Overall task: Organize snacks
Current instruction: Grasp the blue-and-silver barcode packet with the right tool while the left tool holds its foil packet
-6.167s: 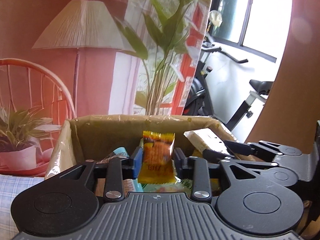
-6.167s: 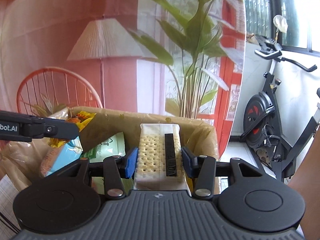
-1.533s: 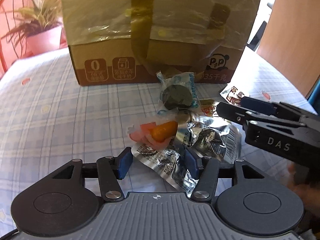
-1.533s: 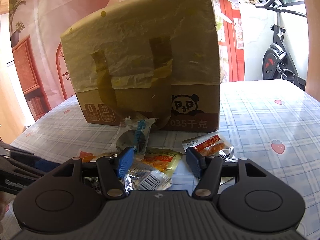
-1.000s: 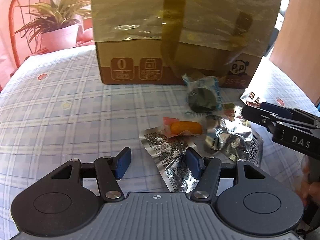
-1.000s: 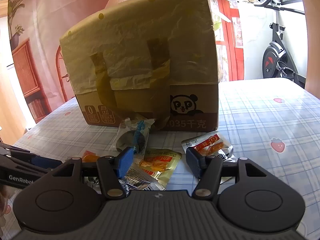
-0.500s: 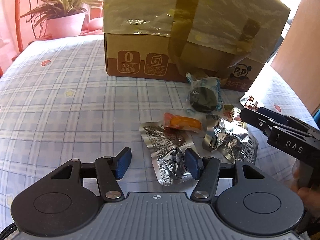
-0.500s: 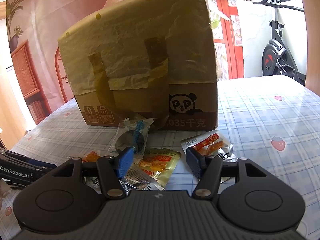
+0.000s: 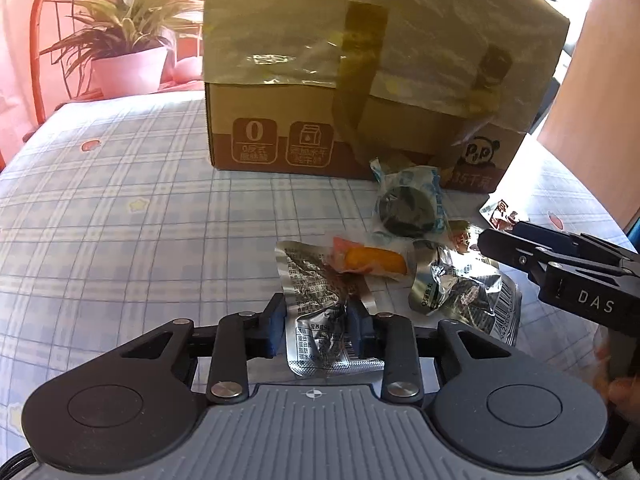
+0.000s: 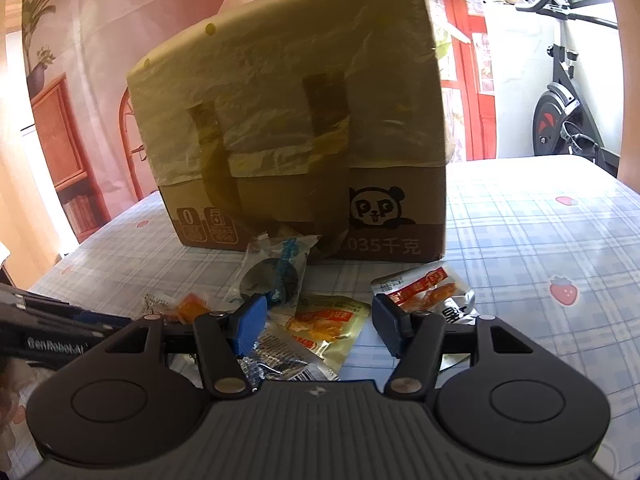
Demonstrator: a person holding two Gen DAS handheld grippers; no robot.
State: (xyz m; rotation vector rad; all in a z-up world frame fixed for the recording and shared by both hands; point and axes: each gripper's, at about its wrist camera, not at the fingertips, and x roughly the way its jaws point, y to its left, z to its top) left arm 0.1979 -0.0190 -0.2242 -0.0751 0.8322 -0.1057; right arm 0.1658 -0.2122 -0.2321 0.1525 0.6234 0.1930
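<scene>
The silver packet [image 9: 320, 312], lying on the worktop [image 9: 120, 216] between the jaws of the left hand-held gripper [image 9: 318, 326], which have just been closing onto it, is best pinched firmly before lifting toward the box [image 9: 360, 80] ahead, while the right hand-held gripper [image 10: 316, 324] is held wide and empty.

The left gripper [image 9: 317, 326] has just been closing, its pads pinching a silver foil packet [image 9: 316, 300] on the checked tablecloth [image 9: 120, 240]. Farther off lie an orange snack [image 9: 370, 260] and a cardboard box [image 9: 360, 80]; the right gripper [image 9: 486, 242] reaches in from the right.
</scene>
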